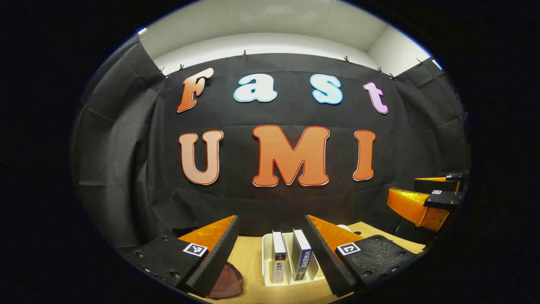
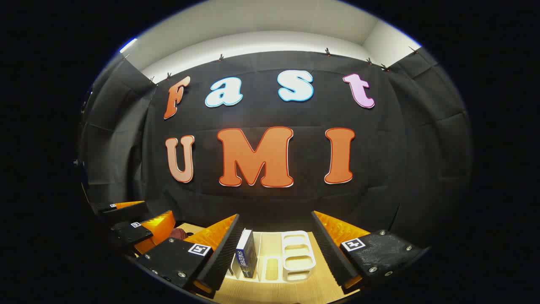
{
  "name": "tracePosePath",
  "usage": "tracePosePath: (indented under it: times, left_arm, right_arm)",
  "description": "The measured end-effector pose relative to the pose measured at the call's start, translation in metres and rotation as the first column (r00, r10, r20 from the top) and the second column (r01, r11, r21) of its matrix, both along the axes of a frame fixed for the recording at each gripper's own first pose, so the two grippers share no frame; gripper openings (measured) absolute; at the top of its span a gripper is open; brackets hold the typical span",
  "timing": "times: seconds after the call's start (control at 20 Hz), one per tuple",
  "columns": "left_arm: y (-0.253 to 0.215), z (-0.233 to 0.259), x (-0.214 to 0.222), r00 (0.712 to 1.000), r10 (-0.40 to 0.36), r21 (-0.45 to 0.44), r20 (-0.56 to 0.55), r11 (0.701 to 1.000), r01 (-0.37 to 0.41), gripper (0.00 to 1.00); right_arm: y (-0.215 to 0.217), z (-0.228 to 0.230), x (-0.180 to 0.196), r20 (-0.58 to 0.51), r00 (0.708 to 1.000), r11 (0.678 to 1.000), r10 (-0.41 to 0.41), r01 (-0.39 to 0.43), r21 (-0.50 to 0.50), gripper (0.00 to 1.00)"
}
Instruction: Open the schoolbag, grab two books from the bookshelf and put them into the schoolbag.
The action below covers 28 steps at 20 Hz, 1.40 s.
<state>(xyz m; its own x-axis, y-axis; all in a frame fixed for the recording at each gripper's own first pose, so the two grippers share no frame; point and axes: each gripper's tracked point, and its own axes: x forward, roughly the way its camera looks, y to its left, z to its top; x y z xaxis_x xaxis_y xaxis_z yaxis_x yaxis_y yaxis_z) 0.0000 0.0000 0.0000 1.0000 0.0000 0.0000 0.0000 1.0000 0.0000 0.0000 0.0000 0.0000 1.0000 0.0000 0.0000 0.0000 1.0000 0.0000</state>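
Both claws are held high and level above the wooden table [image 1: 249,253], fingers spread and gripping nothing, probably so their cameras can survey the scene first. In the left gripper view, the left gripper [image 1: 272,226] frames two books [image 1: 279,255] upright in the white bookshelf [image 1: 266,261] at bottom centre, spines ready to pinch. The maroon schoolbag [image 1: 228,282] lies bottom left. The right gripper [image 2: 275,223] hangs over the rack's empty slots

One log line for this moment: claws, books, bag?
left claw: open, empty | right claw: open, empty | books: two upright in white rack | bag: on table, state unclear
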Motion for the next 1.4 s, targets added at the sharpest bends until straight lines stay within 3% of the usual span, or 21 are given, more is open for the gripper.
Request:
tracePosePath:
  times: [0.15, 0.25, 0.65, 1.15, 1.2, 1.4]
  left_arm:
    - [-0.003, -0.001, -0.001, 1.0, 0.003, 0.005, -0.008, 1.0, -0.003, 0.95]
    - [-0.011, -0.002, -0.007, 1.0, -0.005, -0.005, -0.011, 1.0, 0.005, 0.95]
    - [-0.003, -0.007, -0.007, 1.0, 0.014, 0.005, -0.017, 1.0, -0.014, 0.99]
    - [0.003, -0.014, -0.008, 0.999, 0.028, 0.018, -0.028, 0.999, -0.028, 0.95]
    - [0.005, -0.016, -0.008, 0.999, 0.034, 0.02, -0.029, 0.999, -0.033, 0.95]
    - [0.014, -0.003, -0.014, 0.999, 0.048, 0.015, 0.018, 0.999, -0.048, 0.96]
  right_arm:
    - [0.0, -0.003, -0.001, -0.015, 1.0, 1.0, 0.016, -0.016, -0.01, 1.0]
    - [0.002, -0.004, -0.001, -0.019, 1.0, 1.0, 0.024, -0.025, -0.005, 0.96]
    - [0.012, -0.005, -0.001, -0.017, 0.999, 0.999, 0.031, -0.031, -0.009, 0.96]
    - [0.014, -0.007, -0.004, -0.027, 0.999, 1.0, 0.025, -0.025, -0.019, 0.96]
    - [0.015, -0.007, -0.005, -0.026, 0.999, 0.999, 0.027, -0.027, -0.017, 1.0]
    - [0.019, -0.005, -0.004, -0.022, 0.999, 1.0, 0.029, -0.029, -0.011, 0.96]
